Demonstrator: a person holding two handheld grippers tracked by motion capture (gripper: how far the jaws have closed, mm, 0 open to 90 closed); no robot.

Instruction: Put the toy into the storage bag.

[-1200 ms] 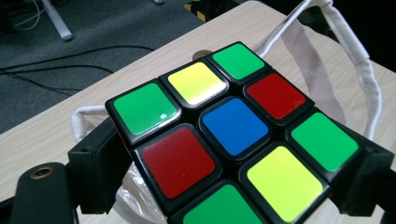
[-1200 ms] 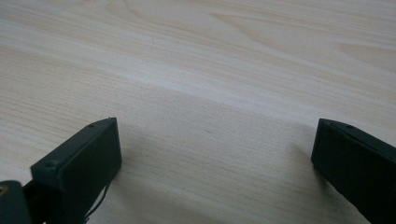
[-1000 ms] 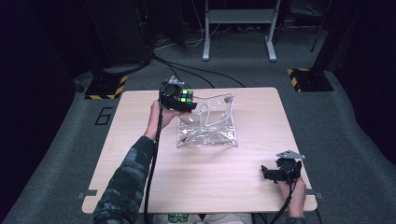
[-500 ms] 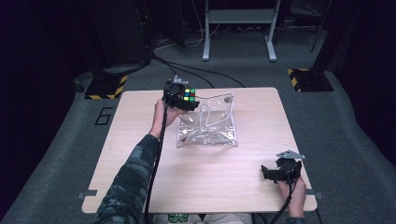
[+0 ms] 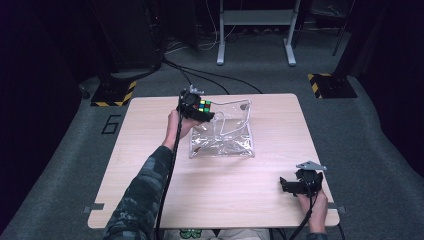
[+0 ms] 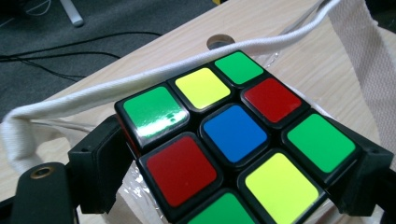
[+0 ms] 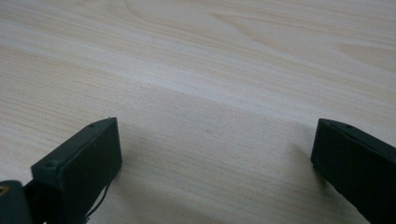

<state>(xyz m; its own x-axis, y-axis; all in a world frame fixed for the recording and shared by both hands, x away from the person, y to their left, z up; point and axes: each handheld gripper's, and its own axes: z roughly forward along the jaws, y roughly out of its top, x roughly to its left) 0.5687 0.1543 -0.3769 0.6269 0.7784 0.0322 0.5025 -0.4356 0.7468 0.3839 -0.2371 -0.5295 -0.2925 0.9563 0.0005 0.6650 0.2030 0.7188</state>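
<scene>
1. At the left of the high view, a colour cube (image 5: pixel 204 106) is being gripped by the left gripper (image 5: pixel 192 106), with the jaws pressing on two opposite sides of it, above the far left corner of a clear bag (image 5: pixel 222 135)
2. In the left gripper view, the cube (image 6: pixel 233 135) is being shown with one face tilted up toward the camera and one corner pointing away toward the far table edge; no long axis is being presented, the shape being equal on all sides
3. A white strap (image 6: pixel 140 84) of the bag is being seen running just behind the cube, and a round hole (image 6: pixel 220 41) in the table (image 5: pixel 150 165) is lying beyond it
4. The bag is being seen lying flat near the table's middle, its mouth propped open toward the far edge
5. At the right, the right gripper (image 5: pixel 300 184) is being held low over the table's near right corner, well apart from the bag
6. In the right gripper view, its jaws are being held wide apart with bare wood (image 7: pixel 210 93) between them
</scene>
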